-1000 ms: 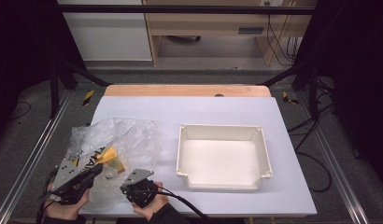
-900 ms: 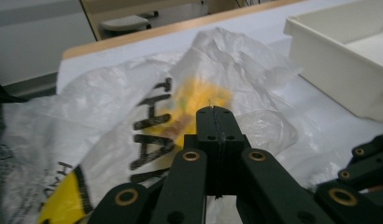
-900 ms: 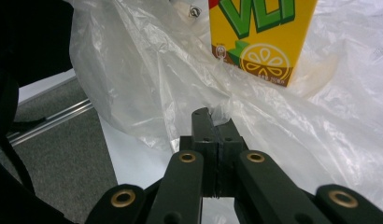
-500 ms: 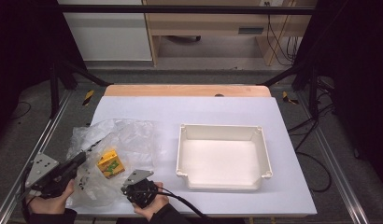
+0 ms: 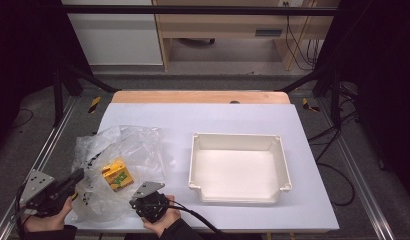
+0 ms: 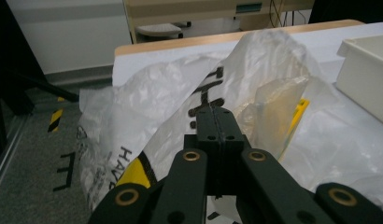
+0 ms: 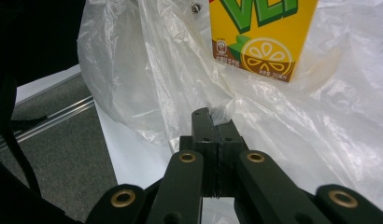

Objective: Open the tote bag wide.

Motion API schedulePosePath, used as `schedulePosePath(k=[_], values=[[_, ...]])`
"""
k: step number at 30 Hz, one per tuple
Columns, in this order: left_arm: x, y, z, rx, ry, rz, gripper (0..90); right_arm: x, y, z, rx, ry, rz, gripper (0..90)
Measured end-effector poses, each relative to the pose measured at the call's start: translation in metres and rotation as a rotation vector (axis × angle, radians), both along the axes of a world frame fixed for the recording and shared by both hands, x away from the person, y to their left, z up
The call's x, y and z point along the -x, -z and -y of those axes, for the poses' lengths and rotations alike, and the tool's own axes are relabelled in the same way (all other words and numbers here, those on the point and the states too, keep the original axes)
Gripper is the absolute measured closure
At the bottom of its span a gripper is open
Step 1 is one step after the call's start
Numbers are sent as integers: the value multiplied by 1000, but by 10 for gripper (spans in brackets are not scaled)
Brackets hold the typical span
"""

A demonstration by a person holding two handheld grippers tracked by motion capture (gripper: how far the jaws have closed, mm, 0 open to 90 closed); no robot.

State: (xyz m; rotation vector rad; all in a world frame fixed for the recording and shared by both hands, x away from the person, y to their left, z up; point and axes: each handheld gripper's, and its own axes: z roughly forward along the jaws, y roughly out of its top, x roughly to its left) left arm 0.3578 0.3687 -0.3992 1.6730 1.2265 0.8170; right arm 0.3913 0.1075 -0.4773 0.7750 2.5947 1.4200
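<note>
A crumpled clear plastic bag (image 5: 123, 150) with black print lies at the table's front left. A yellow drink carton (image 5: 116, 175) lies in it. My left gripper (image 5: 81, 173) is at the bag's left edge, shut, and the film seems pinched at its tips (image 6: 216, 112). My right gripper (image 5: 145, 196) is at the bag's near right edge, shut on a fold of film (image 7: 213, 116). In the right gripper view the carton (image 7: 262, 32) stands just beyond the jaws, behind the bag (image 7: 157, 70). In the left gripper view the bag (image 6: 157, 107) rises ahead, the carton (image 6: 297, 116) showing yellow through it.
A white rectangular tray (image 5: 280, 165) with nothing in it sits right of the bag, its corner (image 6: 367, 74) showing in the left gripper view. The white tabletop (image 5: 218, 117) ends in a wooden strip at the back. Metal frame rails run along both table sides.
My left gripper has moved left, from over the bag to its left edge. The carton, partly covered before, now lies in plain sight. The right gripper has stayed put.
</note>
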Motion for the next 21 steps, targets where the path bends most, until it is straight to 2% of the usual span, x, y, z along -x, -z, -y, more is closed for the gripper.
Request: schedulePosePath(k=[4,14,19,20,21], values=[[-3,9,-6,23,-19,-33,900,-1,4,-3,13,-4,1,898],[-8,25,-7,-19,-29,-89,900,-1,11,-4,51,-10,1,891],[-8,33,-10,-16,-38,-120,900,-1,13,-5,63,-16,-4,875],[-8,34,-10,-16,-36,-123,900,-2,13,-5,61,-16,-9,869],[-8,35,-10,-17,-33,-125,900,-1,12,-4,66,-10,3,815]])
